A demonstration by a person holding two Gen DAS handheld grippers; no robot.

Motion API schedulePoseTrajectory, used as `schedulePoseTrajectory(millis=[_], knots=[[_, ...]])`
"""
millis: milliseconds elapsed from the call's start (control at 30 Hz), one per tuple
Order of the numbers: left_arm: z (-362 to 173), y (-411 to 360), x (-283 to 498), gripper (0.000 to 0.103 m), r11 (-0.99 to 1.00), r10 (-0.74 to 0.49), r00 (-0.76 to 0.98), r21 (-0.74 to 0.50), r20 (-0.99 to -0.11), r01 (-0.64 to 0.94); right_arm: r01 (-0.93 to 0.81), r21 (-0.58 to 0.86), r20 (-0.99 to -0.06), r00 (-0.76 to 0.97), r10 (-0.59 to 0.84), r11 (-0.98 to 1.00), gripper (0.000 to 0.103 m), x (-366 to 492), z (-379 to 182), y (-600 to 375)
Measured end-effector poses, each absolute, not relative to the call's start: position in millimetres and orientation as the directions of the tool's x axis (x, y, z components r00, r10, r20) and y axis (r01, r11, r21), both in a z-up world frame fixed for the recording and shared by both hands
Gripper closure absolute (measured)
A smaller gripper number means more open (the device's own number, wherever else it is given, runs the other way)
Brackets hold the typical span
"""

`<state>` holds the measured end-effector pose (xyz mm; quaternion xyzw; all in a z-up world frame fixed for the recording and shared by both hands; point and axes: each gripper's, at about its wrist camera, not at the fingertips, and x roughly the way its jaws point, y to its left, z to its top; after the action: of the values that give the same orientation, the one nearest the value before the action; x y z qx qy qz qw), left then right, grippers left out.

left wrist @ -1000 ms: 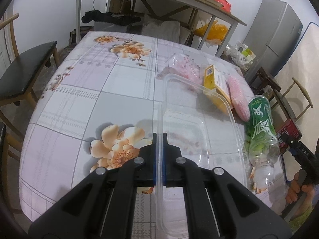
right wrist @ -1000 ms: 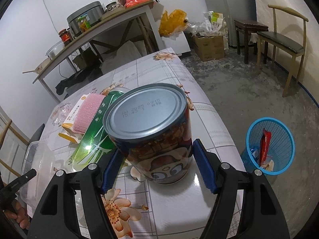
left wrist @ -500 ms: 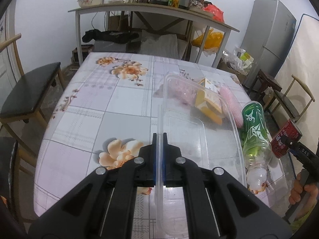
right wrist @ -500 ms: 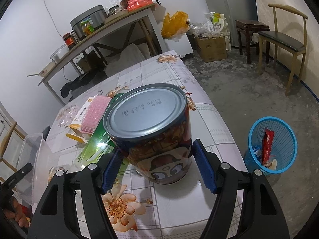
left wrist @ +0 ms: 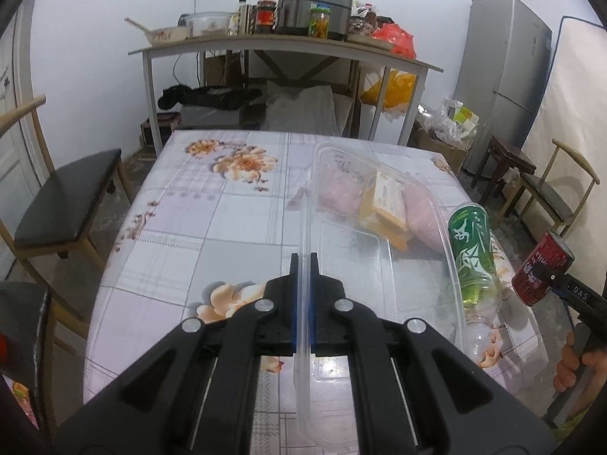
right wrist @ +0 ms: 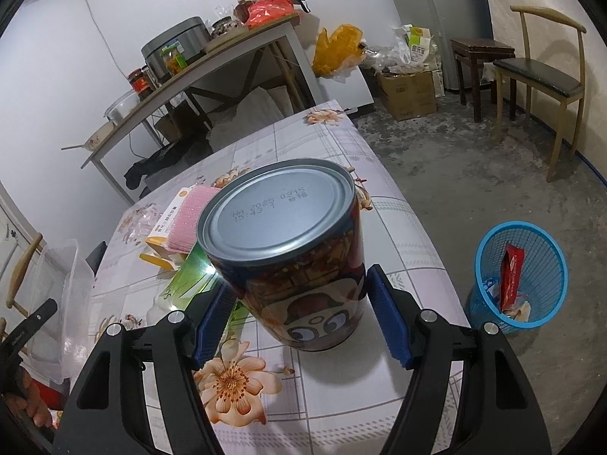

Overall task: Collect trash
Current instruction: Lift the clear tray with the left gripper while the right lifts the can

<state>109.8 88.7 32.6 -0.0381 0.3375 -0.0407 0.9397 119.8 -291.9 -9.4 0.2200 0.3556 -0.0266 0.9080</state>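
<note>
In the left wrist view, the left gripper (left wrist: 302, 265) is pinched tight on the near rim of a clear plastic tray (left wrist: 383, 250), which spreads toward 1 o'clock over the floral table (left wrist: 182, 235). Seen through the tray's far end are a pink packet (left wrist: 421, 216) and a yellow box (left wrist: 387, 199); a green bottle (left wrist: 470, 250) lies just beside the tray at 3 o'clock. At the right edge, a red can (left wrist: 540, 267) sits in the other gripper, with a hand (left wrist: 573, 364) below it. In the right wrist view, the right gripper (right wrist: 299, 320) stands wide with both blue pads against the sides of the red can (right wrist: 303, 261), its grey end facing the camera. A blue mesh bin (right wrist: 521, 276) holding wrappers stands on the floor at 3 o'clock. The clear plastic tray (right wrist: 60, 295) shows at 9 o'clock.
</note>
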Motion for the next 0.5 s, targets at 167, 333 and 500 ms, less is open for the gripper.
schedulePoseTrajectory(millis=[167,333,500], knots=[[45,77,103,0.101,0.994,-0.107,0.786,-0.080,-0.608,0.074,0.205,0.397,-0.641,0.760,0.110,0.895,0.035,110,-6,-299],[57,61,99,0.101,0.991,-0.135,0.799,-0.073,-0.587,0.113,0.217,0.418,-0.623,0.775,0.104,0.882,0.035,97,-2,-313],[74,35,98,0.101,0.977,-0.208,0.801,-0.083,-0.562,0.195,0.259,0.439,-0.606,0.792,0.071,0.860,0.035,76,3,-338]])
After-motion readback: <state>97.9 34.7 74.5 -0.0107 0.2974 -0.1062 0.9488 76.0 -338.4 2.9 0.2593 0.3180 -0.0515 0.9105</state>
